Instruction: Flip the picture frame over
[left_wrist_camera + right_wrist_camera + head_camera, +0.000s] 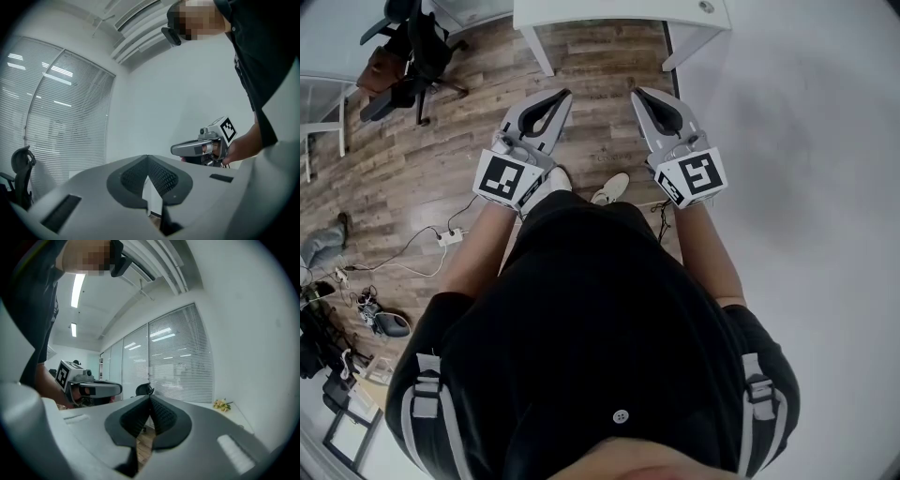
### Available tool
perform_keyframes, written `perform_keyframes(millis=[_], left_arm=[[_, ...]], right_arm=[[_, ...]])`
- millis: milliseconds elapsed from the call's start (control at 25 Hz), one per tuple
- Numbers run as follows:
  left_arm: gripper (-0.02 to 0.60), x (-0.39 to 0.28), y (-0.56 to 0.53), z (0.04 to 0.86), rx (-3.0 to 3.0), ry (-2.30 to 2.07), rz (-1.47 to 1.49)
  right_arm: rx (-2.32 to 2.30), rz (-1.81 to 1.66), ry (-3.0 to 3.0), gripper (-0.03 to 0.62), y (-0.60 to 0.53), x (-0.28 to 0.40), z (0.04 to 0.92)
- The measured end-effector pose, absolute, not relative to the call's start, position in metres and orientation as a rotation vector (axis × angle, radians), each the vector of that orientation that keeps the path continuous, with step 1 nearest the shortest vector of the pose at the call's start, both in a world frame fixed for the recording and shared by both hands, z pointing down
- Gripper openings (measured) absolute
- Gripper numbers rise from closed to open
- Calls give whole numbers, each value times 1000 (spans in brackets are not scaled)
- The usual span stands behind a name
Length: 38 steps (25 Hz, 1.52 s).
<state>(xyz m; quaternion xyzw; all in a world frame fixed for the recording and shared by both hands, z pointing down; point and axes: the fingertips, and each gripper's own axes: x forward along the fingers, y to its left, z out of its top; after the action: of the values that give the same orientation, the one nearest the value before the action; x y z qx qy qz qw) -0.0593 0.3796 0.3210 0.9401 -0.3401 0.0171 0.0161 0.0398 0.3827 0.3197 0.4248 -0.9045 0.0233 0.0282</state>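
Note:
No picture frame shows in any view. In the head view my left gripper (pixel 559 96) and right gripper (pixel 641 96) are held side by side at waist height, pointing level over the wooden floor, each with its marker cube toward the body. Both have their jaws closed tip to tip with nothing between them. The left gripper view shows its own shut tips (pixel 148 157) and the right gripper (pixel 177 150) off to the side. In the right gripper view its shut tips (pixel 150 397) are in front, and the left gripper (pixel 118 389) is beside it.
A white table (pixel 619 11) stands ahead, with a small bunch of flowers (pixel 221 404) on it. A black office chair (pixel 408 47) is at the far left. A white wall (pixel 806 141) runs along the right. A power strip with cables (pixel 448 237) lies on the floor at left.

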Motion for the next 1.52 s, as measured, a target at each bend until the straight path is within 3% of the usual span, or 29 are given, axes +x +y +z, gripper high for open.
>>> perform_keyframes(millis=[240,320,560,880,1520], left_arm=[[5,-59,378,319,2922,-1078,62],[5,-56,376,317,2934,-1069,50],[5,-46,371,314,2952,-1056,34],[5,-34,362,308,2952,-1059,9],[5,14,367,316,2940,-1139,99]], right_arm=[[1346,48,-2779,12,383,42,314],[1354,55,-2776,116,380,44,314],[1398,46,-2749,236,370,53,315],[1524,23,-2704,318,356,80,311],[1405,68,-2787,339,358,118,324]])
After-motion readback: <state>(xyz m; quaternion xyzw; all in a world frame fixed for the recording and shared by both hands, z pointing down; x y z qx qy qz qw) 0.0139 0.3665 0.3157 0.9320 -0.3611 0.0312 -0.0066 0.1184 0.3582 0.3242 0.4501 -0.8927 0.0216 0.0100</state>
